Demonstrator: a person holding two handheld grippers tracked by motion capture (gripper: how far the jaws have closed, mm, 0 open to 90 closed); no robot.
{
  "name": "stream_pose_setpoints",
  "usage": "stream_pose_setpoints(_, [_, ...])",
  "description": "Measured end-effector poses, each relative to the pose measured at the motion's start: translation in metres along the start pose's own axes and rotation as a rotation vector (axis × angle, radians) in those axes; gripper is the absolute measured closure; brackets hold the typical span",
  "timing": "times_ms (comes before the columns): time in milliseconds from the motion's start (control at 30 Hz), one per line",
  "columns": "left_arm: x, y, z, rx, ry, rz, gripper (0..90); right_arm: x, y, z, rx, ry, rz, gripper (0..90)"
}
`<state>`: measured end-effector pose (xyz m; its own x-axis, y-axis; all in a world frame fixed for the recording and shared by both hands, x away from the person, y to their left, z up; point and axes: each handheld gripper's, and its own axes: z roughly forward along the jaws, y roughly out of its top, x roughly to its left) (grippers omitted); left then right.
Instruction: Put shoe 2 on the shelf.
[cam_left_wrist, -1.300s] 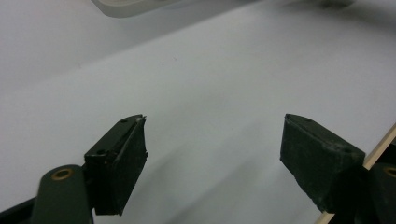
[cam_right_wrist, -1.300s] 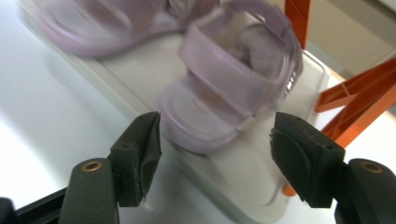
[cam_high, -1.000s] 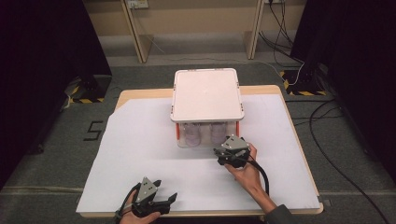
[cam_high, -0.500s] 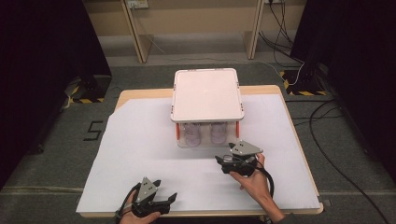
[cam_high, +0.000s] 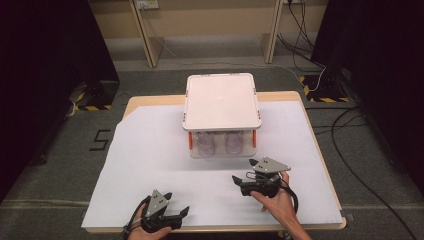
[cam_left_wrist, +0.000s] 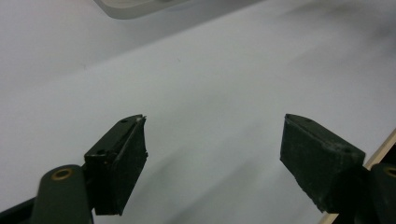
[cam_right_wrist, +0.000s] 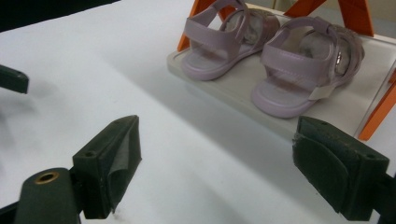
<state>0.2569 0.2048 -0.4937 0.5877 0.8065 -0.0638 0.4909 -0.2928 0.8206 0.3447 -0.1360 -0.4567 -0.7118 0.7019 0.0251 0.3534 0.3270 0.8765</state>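
One white sheet (cam_high: 150, 165) over table (cam_high: 135, 102)

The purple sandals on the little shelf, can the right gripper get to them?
Probably yes. The right gripper is open, nothing lies between it and the sandals, and the shelf is open at the front.
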Motion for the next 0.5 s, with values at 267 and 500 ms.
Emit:
stream_pose_setpoints(267, [0.0,0.0,0.0,0.0,0.002,0.0,21.9,-0.002,-0.012,-0.014,-0.002,0.004,0.008,16.1])
stream_pose_setpoints(500, [0.0,0.0,0.0,0.0,0.003,0.0,21.9,-0.002,-0.021,-0.028,0.002,0.0,0.017,16.1])
